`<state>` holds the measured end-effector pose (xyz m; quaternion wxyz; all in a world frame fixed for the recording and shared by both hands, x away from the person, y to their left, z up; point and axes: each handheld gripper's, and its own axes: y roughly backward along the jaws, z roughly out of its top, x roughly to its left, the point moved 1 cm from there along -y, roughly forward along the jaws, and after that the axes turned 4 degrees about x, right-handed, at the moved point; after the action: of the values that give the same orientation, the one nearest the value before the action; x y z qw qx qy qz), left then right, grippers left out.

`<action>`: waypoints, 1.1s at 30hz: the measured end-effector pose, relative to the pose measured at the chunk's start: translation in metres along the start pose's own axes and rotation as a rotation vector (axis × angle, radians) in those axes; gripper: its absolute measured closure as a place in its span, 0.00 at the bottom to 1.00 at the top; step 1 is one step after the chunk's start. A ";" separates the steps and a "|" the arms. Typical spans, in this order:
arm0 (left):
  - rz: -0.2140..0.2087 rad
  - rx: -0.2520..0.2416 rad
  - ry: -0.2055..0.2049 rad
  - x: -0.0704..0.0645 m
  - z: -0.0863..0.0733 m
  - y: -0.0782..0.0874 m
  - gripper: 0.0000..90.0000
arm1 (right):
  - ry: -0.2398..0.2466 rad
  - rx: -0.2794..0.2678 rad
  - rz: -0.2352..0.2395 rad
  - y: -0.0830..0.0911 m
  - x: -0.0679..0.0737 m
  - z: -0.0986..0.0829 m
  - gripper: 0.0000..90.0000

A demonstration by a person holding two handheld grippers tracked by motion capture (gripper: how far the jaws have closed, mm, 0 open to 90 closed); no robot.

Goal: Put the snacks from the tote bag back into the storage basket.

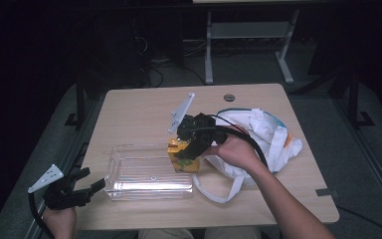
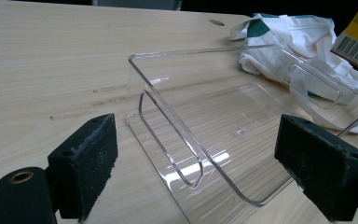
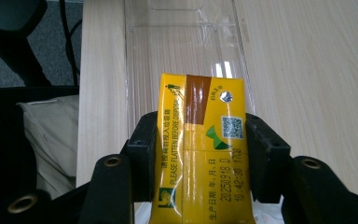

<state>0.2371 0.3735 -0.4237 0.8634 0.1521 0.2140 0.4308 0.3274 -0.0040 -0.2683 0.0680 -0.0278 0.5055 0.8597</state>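
Note:
A yellow drink carton with printed text and a foil straw hole is clamped between the black jaws of my right gripper. In the high view that carton hangs at the right end of a clear plastic tray, with the right gripper over it. Seen along the right jaws, the clear tray stretches away just beyond the carton's tip. My left gripper stands open at the table's front left, its pads wide apart and aimed at the tray's near wall. Nothing is between them.
A crumpled white cloth bag with long straps lies right of the tray, under the right hand. A round cable hole sits near the table's far edge. The wooden table is bare at the back left. Table legs stand on the floor beyond.

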 end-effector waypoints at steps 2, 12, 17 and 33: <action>0.000 -0.002 0.003 0.000 0.000 0.000 0.14 | 0.003 -0.001 0.005 -0.002 0.000 0.002 0.58; 0.000 -0.002 0.004 0.000 0.000 0.000 0.14 | 0.016 -0.019 0.019 -0.010 0.003 0.008 0.58; 0.001 -0.004 0.008 0.000 0.000 0.000 0.14 | 0.014 -0.029 0.029 -0.014 0.004 0.010 0.58; 0.002 -0.004 0.008 0.000 0.000 0.001 0.14 | 0.020 -0.035 0.044 -0.025 0.007 0.013 0.58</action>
<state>0.2367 0.3740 -0.4235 0.8624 0.1488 0.2165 0.4327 0.3243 0.0197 -0.2843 0.0434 -0.0266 0.4914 0.8694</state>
